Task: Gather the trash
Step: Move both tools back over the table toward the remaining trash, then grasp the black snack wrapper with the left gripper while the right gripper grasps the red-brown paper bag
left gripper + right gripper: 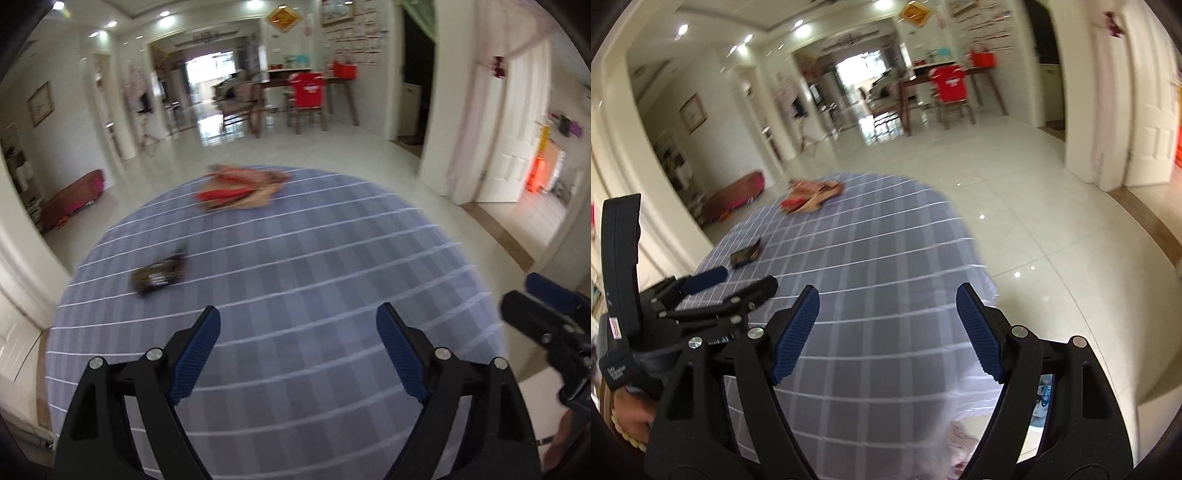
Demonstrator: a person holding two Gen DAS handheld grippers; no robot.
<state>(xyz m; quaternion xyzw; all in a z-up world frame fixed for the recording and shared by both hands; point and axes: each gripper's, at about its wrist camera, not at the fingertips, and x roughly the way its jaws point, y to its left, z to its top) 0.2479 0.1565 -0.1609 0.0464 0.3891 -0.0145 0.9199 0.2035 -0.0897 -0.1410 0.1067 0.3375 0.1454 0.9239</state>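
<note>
A round table with a blue checked cloth (pixel 295 258) fills the left wrist view and shows in the right wrist view (pixel 868 258). A dark crumpled wrapper (pixel 159 277) lies on its left part, also in the right wrist view (pixel 746 254). A red and tan crumpled wrapper pile (pixel 240 190) lies at the far edge, also in the right wrist view (pixel 810 195). My left gripper (pixel 297 325) is open and empty above the near part of the cloth. My right gripper (pixel 888 304) is open and empty over the table's right edge.
White tiled floor (pixel 1034 221) lies right of and beyond the table. A wooden dining table with a red-covered chair (pixel 308 92) stands far back. A red-brown low piece (pixel 74 199) lies on the floor at left. White doors (pixel 517 129) stand at right.
</note>
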